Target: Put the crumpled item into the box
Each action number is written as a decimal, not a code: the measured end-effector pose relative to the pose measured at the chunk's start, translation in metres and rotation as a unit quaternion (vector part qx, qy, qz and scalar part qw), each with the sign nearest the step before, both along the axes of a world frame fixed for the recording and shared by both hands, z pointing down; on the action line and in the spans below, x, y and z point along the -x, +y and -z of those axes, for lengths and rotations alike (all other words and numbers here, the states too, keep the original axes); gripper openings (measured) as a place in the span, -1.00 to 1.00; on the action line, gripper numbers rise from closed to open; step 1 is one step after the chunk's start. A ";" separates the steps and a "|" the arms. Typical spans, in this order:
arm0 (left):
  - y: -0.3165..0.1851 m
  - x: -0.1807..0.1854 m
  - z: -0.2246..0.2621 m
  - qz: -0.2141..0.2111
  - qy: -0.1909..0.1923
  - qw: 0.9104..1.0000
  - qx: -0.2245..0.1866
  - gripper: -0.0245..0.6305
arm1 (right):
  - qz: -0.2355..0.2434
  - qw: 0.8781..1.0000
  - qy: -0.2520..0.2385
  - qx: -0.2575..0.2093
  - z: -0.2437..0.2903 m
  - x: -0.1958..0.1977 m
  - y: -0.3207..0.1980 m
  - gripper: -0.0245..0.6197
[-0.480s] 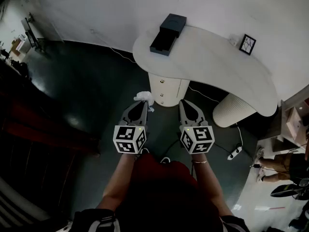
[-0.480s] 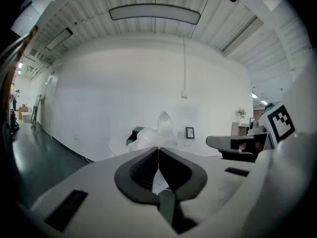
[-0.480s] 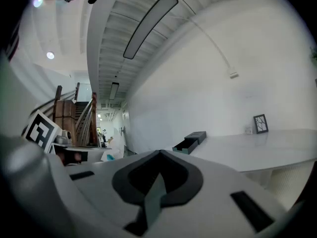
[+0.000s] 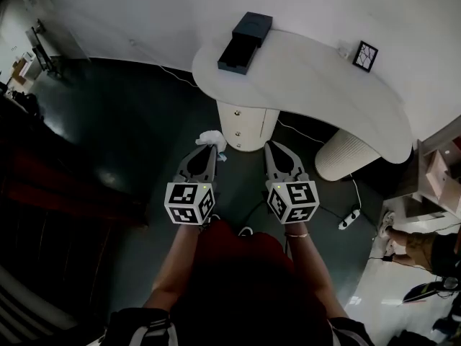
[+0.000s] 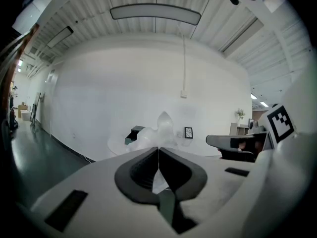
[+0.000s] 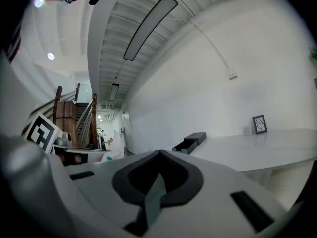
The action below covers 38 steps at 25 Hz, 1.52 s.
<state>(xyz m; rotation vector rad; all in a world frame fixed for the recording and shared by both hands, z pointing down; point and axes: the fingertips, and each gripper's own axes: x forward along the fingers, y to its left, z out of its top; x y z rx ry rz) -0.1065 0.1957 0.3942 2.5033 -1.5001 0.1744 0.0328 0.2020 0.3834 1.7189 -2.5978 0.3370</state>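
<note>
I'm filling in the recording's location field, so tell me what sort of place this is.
Probably an office lobby or showroom: a curved white desk with a small framed picture on it, a wooden-railed staircase off to one side, and a long ceiling light overhead.

Counts recorded, head view:

- Grippers: two are counted, the left gripper [image 4: 209,150] and the right gripper [image 4: 271,148].
- Marker cubes: two are noted, one marker cube [image 4: 189,202] on the left and one on the right.
- Crumpled item [image 4: 211,138]: one, white.
- Box [image 4: 245,42]: one, dark.
- Table [image 4: 324,85]: one, white.
- Framed picture [image 4: 365,55]: one.
- Table supports: two are seen, one drawer pedestal [image 4: 245,128] and one ribbed column [image 4: 346,161].
- Knobs [image 4: 238,112] on the pedestal: two.
- Power strip [image 4: 349,220] on the floor: one.
- Bystander [image 4: 410,247]: one, partly seen at the right edge.
</note>
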 end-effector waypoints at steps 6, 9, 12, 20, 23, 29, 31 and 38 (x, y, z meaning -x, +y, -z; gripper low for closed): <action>0.000 -0.001 0.002 0.002 0.001 1.000 -0.005 -0.84 | -0.004 1.000 0.002 -0.006 0.000 -0.002 0.001 -0.88; -0.001 -0.001 0.006 0.005 0.000 1.000 -0.010 -0.84 | -0.004 1.000 0.001 -0.005 0.000 -0.004 0.003 -0.88; -0.002 0.002 0.007 0.010 -0.003 1.000 -0.013 -0.84 | -0.009 1.000 -0.004 0.000 -0.002 -0.007 0.003 -0.88; -0.022 0.010 0.000 0.025 0.002 1.000 -0.001 -0.84 | -0.017 1.000 -0.009 0.012 -0.006 -0.015 -0.012 -0.88; -0.033 0.008 -0.005 0.023 0.003 1.000 0.003 -0.84 | -0.018 1.000 -0.007 0.018 -0.011 -0.015 -0.021 -0.88; -0.069 0.002 -0.012 0.016 0.003 1.000 0.010 -0.84 | -0.021 0.999 -0.005 0.027 -0.016 -0.018 -0.053 -0.88; -0.083 0.001 -0.015 0.014 0.002 1.000 0.012 -0.84 | -0.023 0.999 -0.003 0.030 -0.020 -0.019 -0.068 -0.88; -0.137 0.003 -0.026 0.008 0.002 1.000 0.025 -0.84 | -0.022 0.999 -0.002 0.044 -0.029 -0.011 -0.123 -0.88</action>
